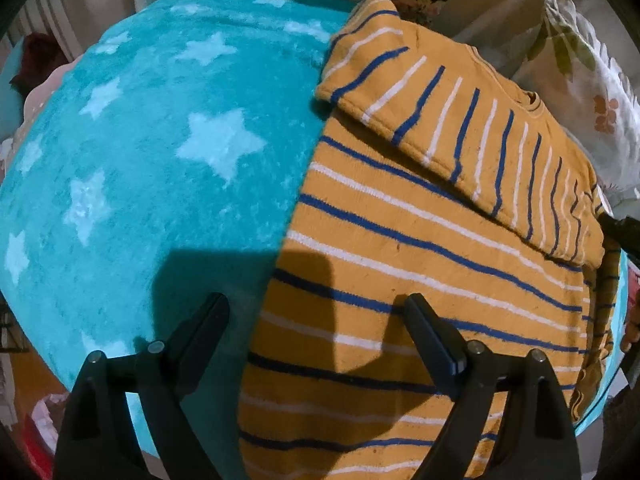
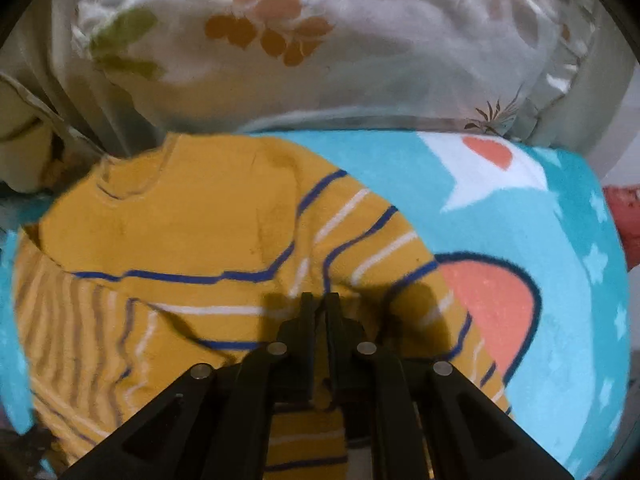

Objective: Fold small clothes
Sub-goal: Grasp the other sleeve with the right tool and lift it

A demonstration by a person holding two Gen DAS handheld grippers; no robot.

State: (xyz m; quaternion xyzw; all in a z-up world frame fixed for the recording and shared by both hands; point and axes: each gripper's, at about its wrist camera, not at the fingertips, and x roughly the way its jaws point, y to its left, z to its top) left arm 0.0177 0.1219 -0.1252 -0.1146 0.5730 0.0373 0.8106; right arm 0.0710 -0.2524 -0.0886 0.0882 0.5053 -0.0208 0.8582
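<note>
left black two-finger gripper: jaws wide apart, nothing btwn them. right black two-finger gripper: jaws nearly closed, pinching mustard striped fabric.

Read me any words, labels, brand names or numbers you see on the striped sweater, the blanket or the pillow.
None: no readable text in either view.
Yellow striped sweater: only blue and white stripes; no tag or label shows.
Teal blanket: white stars and an orange and white picture, no letters.
Pillow: a leaf and flower print only.
</note>
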